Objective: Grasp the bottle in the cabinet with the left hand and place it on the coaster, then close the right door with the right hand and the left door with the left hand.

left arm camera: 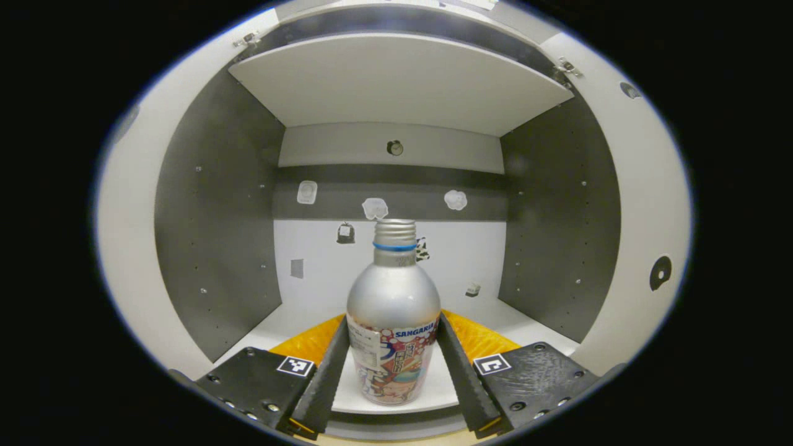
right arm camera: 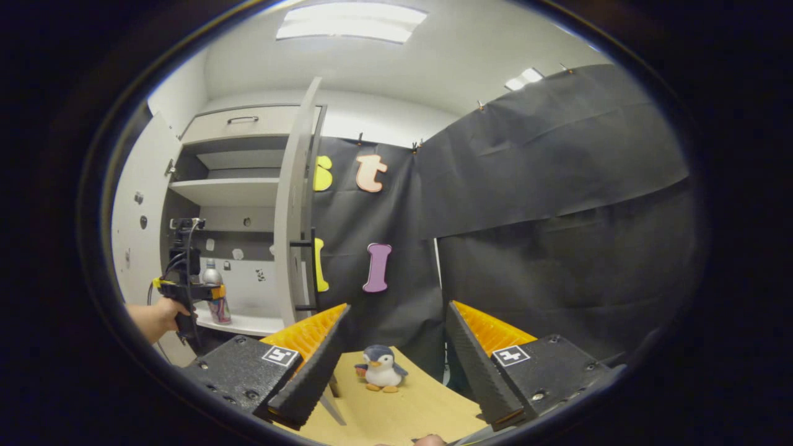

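Silver and capless, the bottle point(left arm camera: 393, 322) stood upright on the white lower shelf point(left arm camera: 297, 322) of the cabinet point(left arm camera: 217, 248), near the shelf's front edge. In the left gripper view, the left gripper point(left arm camera: 393, 371) had its two black fingers point(left arm camera: 323, 371) on either side of the bottle's printed lower body, each touching or just beside the label; whether both pressed on it could not be told. Open room lay behind the bottle to the back wall, and to both dark side walls. The upper shelf point(left arm camera: 396, 80) sat well above the threaded neck, leaving free height.

The right gripper view gave the wider scene. Its own gripper point(right arm camera: 396, 365) had its fingers spread wide, holding nothing, above a tan tabletop point(right arm camera: 396, 415). A small plush penguin point(right arm camera: 380, 368) stood on that tabletop, between the fingers as seen from the camera but farther off. Off to that view's left, a hand point(right arm camera: 162, 313) held the left gripper at the cabinet opening, the bottle just beyond it. Both doors stood open: the right door point(right arm camera: 294, 210) was turned edge-on toward the camera, the left door point(right arm camera: 133, 204) was swung out on the far side. Black cloth point(right arm camera: 557, 217) walled the booth beyond.
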The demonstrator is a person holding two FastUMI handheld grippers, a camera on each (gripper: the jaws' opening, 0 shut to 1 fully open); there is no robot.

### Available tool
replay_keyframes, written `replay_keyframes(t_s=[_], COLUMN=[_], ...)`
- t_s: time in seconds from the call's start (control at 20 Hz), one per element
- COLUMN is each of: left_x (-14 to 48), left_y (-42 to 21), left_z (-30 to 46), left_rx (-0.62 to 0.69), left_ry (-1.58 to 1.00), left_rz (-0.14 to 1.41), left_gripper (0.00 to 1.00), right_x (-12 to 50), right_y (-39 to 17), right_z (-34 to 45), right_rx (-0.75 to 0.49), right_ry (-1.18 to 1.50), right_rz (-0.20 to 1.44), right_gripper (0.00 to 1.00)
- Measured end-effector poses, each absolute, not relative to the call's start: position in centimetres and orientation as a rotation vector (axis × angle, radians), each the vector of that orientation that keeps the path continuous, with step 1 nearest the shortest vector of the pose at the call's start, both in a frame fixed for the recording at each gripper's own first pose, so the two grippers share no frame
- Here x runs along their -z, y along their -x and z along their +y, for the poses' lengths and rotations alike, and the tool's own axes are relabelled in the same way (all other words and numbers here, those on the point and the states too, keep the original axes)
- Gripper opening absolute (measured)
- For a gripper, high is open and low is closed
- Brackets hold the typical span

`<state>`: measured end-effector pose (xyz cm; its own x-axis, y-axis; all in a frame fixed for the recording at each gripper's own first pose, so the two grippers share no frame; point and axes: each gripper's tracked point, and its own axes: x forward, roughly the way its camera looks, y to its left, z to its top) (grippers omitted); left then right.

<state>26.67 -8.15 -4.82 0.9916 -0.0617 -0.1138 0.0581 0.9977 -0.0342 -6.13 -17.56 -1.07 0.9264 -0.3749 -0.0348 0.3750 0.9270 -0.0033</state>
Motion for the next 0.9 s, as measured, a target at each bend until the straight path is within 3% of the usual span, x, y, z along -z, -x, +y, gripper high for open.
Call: replay_keyframes(t_s=[0.05,0.25,0.3,0.35,0.5,0.55,0.6,0.75,0.8,0.9], left_x=[4.7,4.0,3.8,3.7,3.2,3.5,3.8,4.3,4.6,5.1], left_y=[-25.8,-21.9,-20.9,-19.9,-17.3,-16.5,-15.6,-13.1,-12.4,-10.9], left_z=[-8.0,-7.7,-7.7,-7.6,-6.9,-6.6,-6.5,-6.3,-6.3,-6.3], left_rx=[0.061,0.068,0.071,0.073,0.065,0.055,0.050,0.046,0.047,0.041], left_ry=[0.026,0.010,0.008,0.007,-0.003,-0.007,-0.009,0.011,0.010,-0.007], left_rz=[0.109,0.081,0.074,0.070,0.025,0.021,0.020,0.014,0.010,0.002], left_gripper=[0.78,0.78,0.82,0.78,0.82,0.78,0.82,0.75,0.82,0.82], right_x=[1.1,1.5,1.6,1.7,2.2,2.5,3.0,3.8,4.2,4.3], right_y=[6.0,5.5,5.4,5.2,4.9,4.7,4.6,4.4,4.4,4.4], right_z=[-17.4,-17.0,-16.7,-16.4,-15.4,-14.8,-14.1,-12.9,-12.7,-11.9], right_rx=[0.374,0.340,0.328,0.317,0.287,0.270,0.253,0.221,0.215,0.192], right_ry=[-0.006,-0.011,-0.015,-0.019,-0.030,-0.036,-0.039,-0.031,-0.028,-0.026], right_rz=[0.037,0.045,0.047,0.048,0.046,0.051,0.059,0.083,0.090,0.093], right_gripper=[0.99,0.98,0.99,0.99,0.98,0.99,0.98,0.98,0.98,0.99])
